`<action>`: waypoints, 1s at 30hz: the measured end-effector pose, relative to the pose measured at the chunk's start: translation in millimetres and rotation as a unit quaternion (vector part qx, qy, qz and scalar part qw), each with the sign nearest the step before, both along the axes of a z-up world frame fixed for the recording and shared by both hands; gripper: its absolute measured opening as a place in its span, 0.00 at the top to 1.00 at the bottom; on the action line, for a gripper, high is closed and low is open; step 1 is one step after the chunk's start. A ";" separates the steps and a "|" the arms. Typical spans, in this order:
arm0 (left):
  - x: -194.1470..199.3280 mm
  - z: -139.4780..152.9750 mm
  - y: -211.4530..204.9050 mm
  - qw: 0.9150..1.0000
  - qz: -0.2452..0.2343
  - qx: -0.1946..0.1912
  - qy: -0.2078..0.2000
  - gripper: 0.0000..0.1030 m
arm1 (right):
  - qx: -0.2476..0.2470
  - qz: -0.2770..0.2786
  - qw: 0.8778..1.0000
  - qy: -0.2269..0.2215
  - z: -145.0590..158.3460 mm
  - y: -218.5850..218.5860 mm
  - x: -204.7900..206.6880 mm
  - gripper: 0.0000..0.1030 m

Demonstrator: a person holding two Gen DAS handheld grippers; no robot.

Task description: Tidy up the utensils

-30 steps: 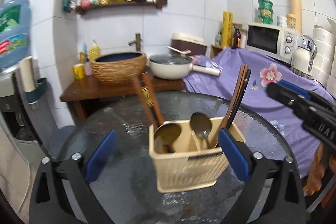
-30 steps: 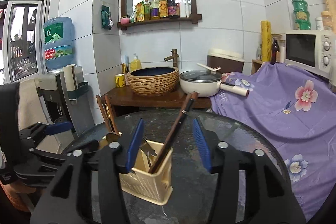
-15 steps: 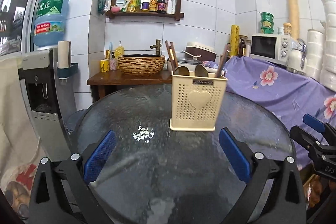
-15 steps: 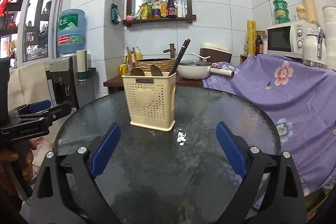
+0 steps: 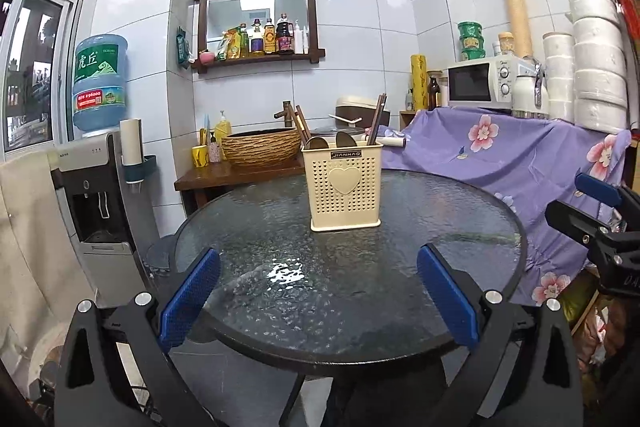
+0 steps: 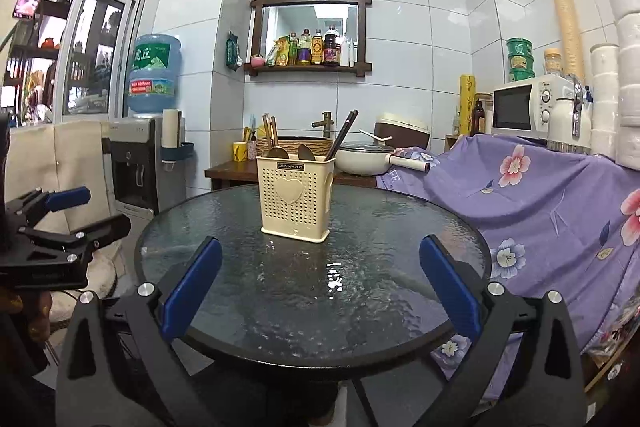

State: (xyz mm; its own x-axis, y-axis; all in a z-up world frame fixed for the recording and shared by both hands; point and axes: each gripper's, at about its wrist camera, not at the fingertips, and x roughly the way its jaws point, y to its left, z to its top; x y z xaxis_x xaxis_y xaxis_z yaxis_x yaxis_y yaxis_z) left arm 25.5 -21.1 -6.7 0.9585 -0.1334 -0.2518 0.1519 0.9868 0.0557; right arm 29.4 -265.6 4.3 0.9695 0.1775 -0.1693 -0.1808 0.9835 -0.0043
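Water dispenser [image 5: 100, 195] with its blue bottle stands at the far left, beside the round glass table [image 5: 280, 287]. Your left gripper [image 5: 318, 291] hangs at the table's near edge with its blue pads spread wide and nothing between them. Upright near the table's middle sits the cream utensil holder [image 5: 343, 187], perforated, with a heart on its front; it holds light wooden chopsticks [image 6: 270, 131] on the left, two spoons [image 6: 306, 151] in the centre and dark chopsticks [image 6: 343, 135] leaning right. Behind it a woven basin [image 5: 260, 147] and a lidded white pot [image 6: 362, 159] rest on a wooden counter. Your right gripper [image 6: 318, 289] is likewise wide apart and holds nothing.
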 end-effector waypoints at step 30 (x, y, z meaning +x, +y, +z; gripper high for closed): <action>-22.7 3.9 13.0 0.999 -0.003 -0.040 -0.004 0.06 | -0.008 0.027 1.000 0.007 5.4 15.8 -7.2 0.05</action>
State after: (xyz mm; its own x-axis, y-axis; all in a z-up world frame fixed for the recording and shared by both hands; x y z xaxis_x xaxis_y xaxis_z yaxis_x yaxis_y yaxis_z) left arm 2.8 -8.1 -2.8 0.9596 -0.1588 -0.2323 0.1580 0.9872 -0.0222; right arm 22.2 -249.8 9.6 0.9560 0.2266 -0.1865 -0.2338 0.9721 -0.0173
